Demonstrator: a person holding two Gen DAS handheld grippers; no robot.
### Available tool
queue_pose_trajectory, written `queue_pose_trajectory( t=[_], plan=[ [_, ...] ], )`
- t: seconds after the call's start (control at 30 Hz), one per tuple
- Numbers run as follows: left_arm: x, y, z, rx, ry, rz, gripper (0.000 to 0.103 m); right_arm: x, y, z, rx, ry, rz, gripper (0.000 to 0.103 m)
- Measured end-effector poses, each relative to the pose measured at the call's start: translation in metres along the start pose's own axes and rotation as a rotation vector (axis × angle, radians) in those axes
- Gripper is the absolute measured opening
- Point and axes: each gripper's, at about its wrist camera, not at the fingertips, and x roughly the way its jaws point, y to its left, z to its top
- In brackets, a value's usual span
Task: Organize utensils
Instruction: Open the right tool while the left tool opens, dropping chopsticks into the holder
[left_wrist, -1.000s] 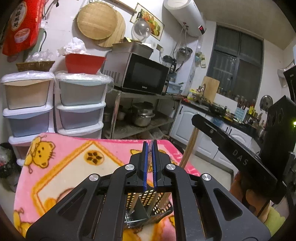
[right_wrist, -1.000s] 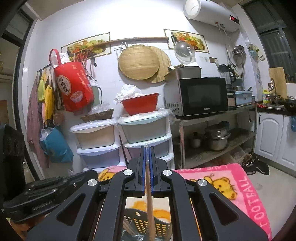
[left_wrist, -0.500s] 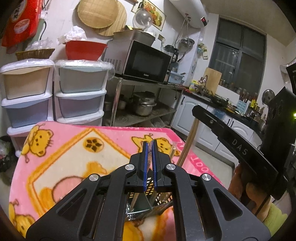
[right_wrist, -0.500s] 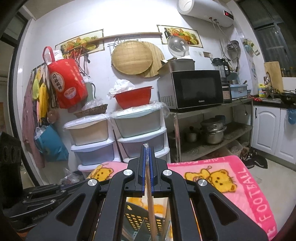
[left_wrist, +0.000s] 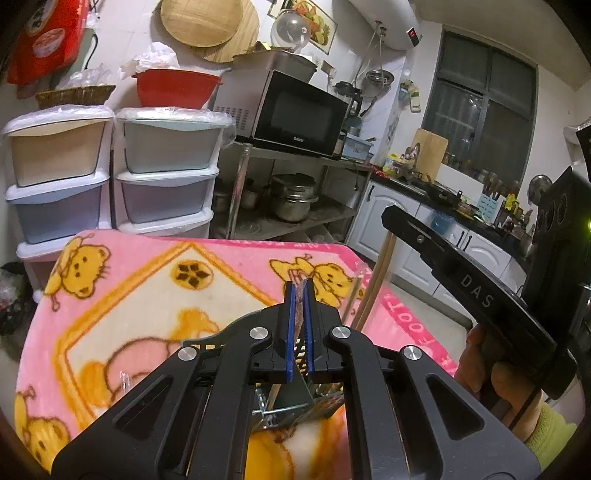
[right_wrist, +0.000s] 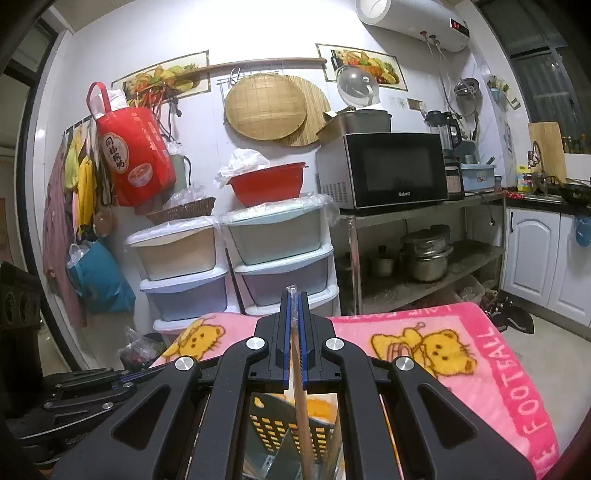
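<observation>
Two grippers are closed on utensils above a black perforated holder (right_wrist: 284, 432) that stands on the pink blanket (left_wrist: 155, 280). The right gripper (right_wrist: 294, 306) is clamped narrowly on a pair of wooden chopsticks (right_wrist: 301, 406), held near upright; the lower ends reach down toward the holder's open top, though the contact point is hidden by the gripper body. In the left wrist view the same chopsticks (left_wrist: 376, 280) are seen as slanted sticks just beside the holder. The left gripper (left_wrist: 300, 295) is narrowed on a thin wrapped item (left_wrist: 300, 306) whose kind cannot be determined; it also sits over the holder (left_wrist: 295, 410). The step in hand appears to be insertion of the chopsticks into a compartment. The next move calls for lowering them straight until seated, then releasing; a tilted release could let them lean out or tip over the rim.
</observation>
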Motion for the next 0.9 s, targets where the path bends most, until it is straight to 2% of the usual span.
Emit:
queue_pose_trajectory(
  t=[0.2, 0.33, 0.57, 0.73, 0.8, 0.9],
  plan=[
    [0.001, 0.003, -0.004, -0.006, 0.012, 0.007, 0.002, 0.002, -0.001, -0.01, 0.002, 0.026, 0.0, 0.005],
    [0.001, 0.004, -0.008, -0.007, 0.017, 0.012, 0.002, 0.001, -0.005, -0.015, 0.015, 0.042, -0.007, 0.017],
    [-0.005, 0.006, -0.01, -0.015, 0.02, 0.023, 0.004, -0.01, -0.012, -0.025, 0.022, 0.074, -0.028, 0.023],
    [-0.009, 0.01, -0.014, -0.028, 0.026, 0.033, 0.021, -0.018, -0.014, -0.032, 0.024, 0.099, -0.037, 0.027],
    [-0.012, 0.011, -0.016, -0.035, 0.026, 0.034, 0.023, -0.021, -0.015, -0.035, 0.023, 0.113, -0.039, 0.029],
    [-0.017, 0.013, -0.018, -0.048, 0.023, 0.03, 0.034, -0.025, -0.015, -0.04, 0.02, 0.139, -0.034, 0.032]
  ],
)
